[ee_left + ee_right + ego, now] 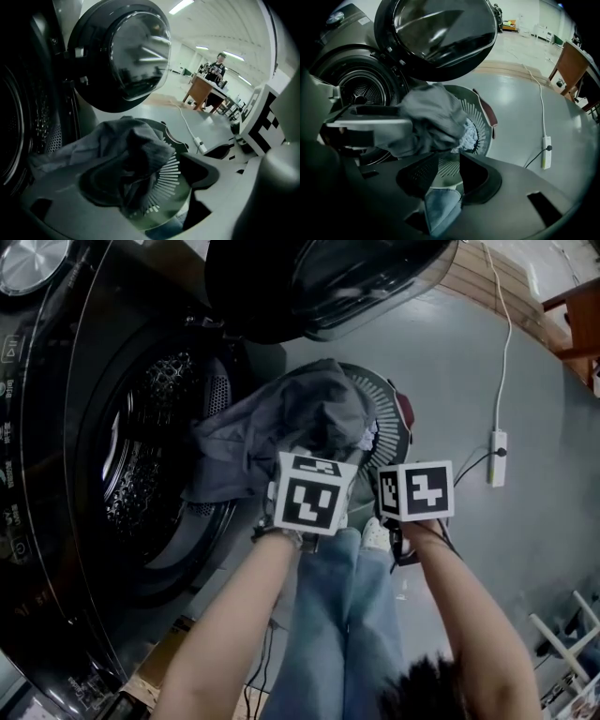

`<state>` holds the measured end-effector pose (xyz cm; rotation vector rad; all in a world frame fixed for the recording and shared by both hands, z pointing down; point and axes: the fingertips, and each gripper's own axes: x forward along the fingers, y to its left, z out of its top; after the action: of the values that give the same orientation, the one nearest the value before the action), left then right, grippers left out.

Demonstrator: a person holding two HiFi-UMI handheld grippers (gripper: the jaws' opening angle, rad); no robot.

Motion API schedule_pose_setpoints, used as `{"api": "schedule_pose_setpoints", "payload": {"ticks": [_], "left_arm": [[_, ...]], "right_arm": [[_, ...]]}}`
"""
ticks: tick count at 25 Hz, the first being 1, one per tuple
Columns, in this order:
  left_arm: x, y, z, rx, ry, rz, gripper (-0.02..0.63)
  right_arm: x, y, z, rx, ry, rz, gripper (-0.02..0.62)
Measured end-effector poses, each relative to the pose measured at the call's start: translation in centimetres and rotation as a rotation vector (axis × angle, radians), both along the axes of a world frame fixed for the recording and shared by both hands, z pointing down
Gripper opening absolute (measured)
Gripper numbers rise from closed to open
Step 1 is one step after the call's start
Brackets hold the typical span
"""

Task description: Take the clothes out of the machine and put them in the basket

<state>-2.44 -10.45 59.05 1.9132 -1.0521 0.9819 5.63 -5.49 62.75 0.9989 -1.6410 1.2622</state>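
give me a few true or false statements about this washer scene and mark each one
The washer door stands open: true.
The grey garment lies wholly inside the drum: false; it drapes from the opening of the washer over the basket.
A power strip lies on the floor: true.
The person wears black trousers: false; they are blue jeans.

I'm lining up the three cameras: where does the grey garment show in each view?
Head view: grey garment, centre, draped over the basket.
Left gripper view: grey garment, lower centre-left.
Right gripper view: grey garment, centre-left.
Shared landmark: the open round door, at the top of every view.
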Motion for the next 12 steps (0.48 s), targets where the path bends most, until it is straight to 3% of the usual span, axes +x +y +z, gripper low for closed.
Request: {"api": "schedule_pose_setpoints", "payload": {"ticks": [1, 7, 12], "left_arm": [[-0.6, -0.1, 0.3, -0.006, -0.015, -0.024, 0.455], [-7.7, -0.7, 1.7, 0.041, -0.227, -0.137, 0.491], [-15.8, 0.5, 3.2, 0.012, -0.438, -0.168, 0.5]], "right_arm": [[0.0, 0.1, 0.0, -0.001, 0.0, -0.002, 0.144], [-0.3, 0.5, 0.0, -0.007, -0.003, -0.014, 0.144], [-0.8, 0.5, 0.0, -0.005, -0.004, -0.028, 0.144]]}}
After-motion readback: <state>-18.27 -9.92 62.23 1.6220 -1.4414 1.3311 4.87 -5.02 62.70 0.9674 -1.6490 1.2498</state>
